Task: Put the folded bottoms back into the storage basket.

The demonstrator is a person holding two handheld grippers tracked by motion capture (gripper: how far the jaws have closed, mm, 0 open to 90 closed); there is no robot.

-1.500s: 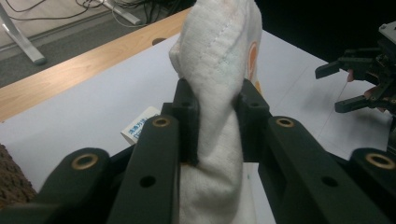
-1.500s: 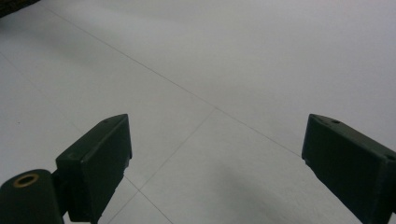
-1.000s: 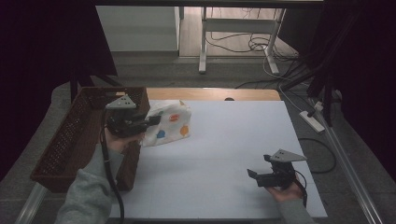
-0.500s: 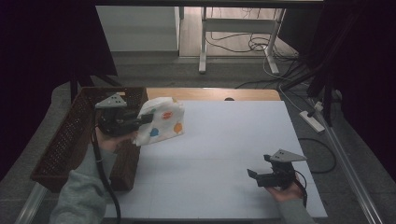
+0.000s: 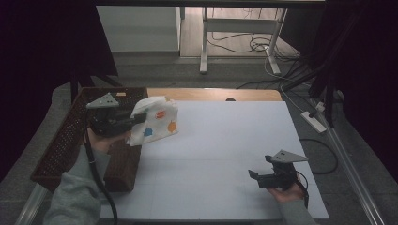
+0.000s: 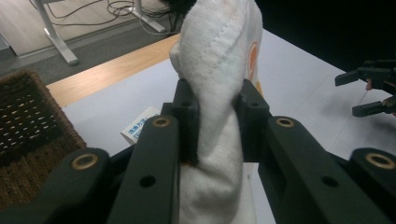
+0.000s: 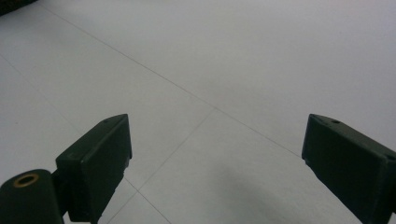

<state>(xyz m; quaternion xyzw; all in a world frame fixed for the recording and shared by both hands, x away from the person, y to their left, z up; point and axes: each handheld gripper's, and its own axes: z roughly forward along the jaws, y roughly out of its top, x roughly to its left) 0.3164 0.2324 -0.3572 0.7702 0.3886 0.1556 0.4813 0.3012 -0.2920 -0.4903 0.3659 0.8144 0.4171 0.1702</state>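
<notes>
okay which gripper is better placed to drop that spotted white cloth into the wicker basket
Left, most likely. The left gripper is shut on the spotted white cloth, right beside the wicker basket. The right gripper sits open at the table's far corner, holding nothing.

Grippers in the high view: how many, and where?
2. The left gripper is above the table's left edge beside the brown wicker basket, shut on a white spotted cloth. The right gripper rests open near the white table's front right.
</notes>
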